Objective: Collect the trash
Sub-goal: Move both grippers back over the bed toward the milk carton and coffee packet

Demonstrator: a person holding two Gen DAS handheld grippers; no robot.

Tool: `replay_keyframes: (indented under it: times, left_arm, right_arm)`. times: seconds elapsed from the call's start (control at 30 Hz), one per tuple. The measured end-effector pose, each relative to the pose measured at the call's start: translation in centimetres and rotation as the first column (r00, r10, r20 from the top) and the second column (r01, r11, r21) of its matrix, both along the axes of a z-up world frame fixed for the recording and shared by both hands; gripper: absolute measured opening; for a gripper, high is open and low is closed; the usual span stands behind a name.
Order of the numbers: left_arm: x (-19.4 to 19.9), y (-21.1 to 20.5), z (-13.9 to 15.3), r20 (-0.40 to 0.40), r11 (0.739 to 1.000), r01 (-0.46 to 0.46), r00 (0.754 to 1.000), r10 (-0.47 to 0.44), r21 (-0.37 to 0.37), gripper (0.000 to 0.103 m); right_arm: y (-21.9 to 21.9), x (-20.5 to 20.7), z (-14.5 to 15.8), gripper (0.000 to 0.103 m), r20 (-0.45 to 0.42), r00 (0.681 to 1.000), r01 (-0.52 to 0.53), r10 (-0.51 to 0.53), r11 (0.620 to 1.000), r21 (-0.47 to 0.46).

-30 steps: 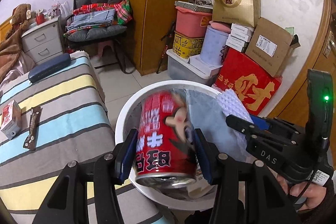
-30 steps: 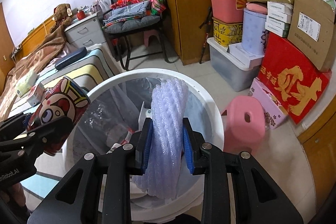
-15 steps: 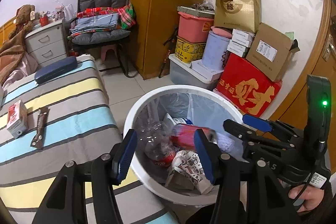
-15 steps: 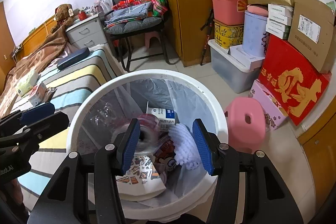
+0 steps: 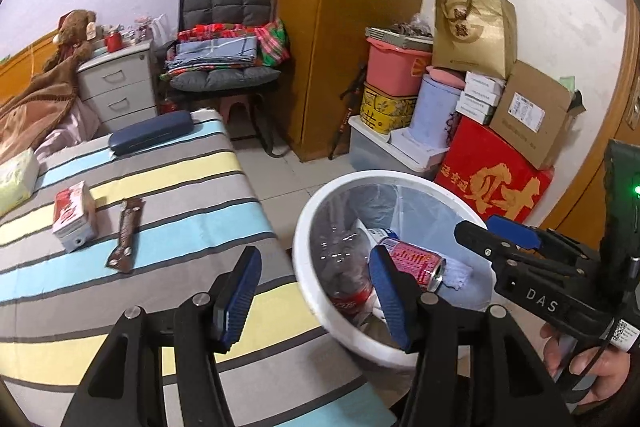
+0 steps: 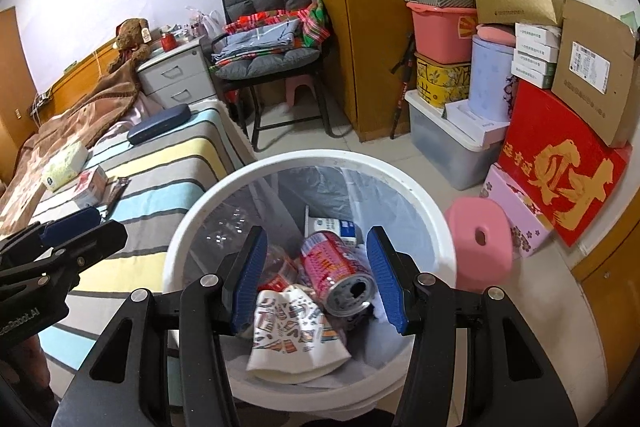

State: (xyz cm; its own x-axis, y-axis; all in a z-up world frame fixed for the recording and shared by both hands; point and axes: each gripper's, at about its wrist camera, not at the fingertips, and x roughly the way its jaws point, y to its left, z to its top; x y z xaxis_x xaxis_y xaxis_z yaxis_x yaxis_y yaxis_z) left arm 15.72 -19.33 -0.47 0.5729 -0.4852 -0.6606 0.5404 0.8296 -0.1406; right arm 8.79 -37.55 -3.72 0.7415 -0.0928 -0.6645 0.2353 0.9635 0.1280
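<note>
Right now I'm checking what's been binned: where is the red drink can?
The red can lies on its side inside the white bin, beside the patterned paper cup and plastic bottle, beside the striped bed.

Looked like someone's bedroom: striped bed point(image 5: 160, 195) on the left, grey drawer nightstand point(image 5: 116, 87) with brown teddy bear point(image 5: 74, 31) upper left, wooden wardrobe point(image 5: 344, 7) top centre.

One bin point(image 6: 200, 211), one can point(image 6: 340, 271), two grippers point(image 6: 316, 275)
</note>
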Motion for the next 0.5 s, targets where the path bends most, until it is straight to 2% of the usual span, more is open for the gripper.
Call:
replay_keyframes:
  times: [0.33, 0.5]
  left_arm:
    - [0.8, 5.6, 0.6, 0.02, 0.995, -0.101, 0.995, 0.102, -0.015, 0.056]
    - [2.1, 9.4, 0.7, 0.022, 0.982, -0.187, 0.982, 0.187, -0.013, 0.056]
  right_arm:
    - [3.3, 1.1, 0.3, 0.054, 0.021, 0.998, -0.055, 0.055, 0.998, -0.002]
    - [5.3, 1.9, 0.3, 0.054, 0.022, 0.995, -0.094, 0.094, 0.996, -0.007]
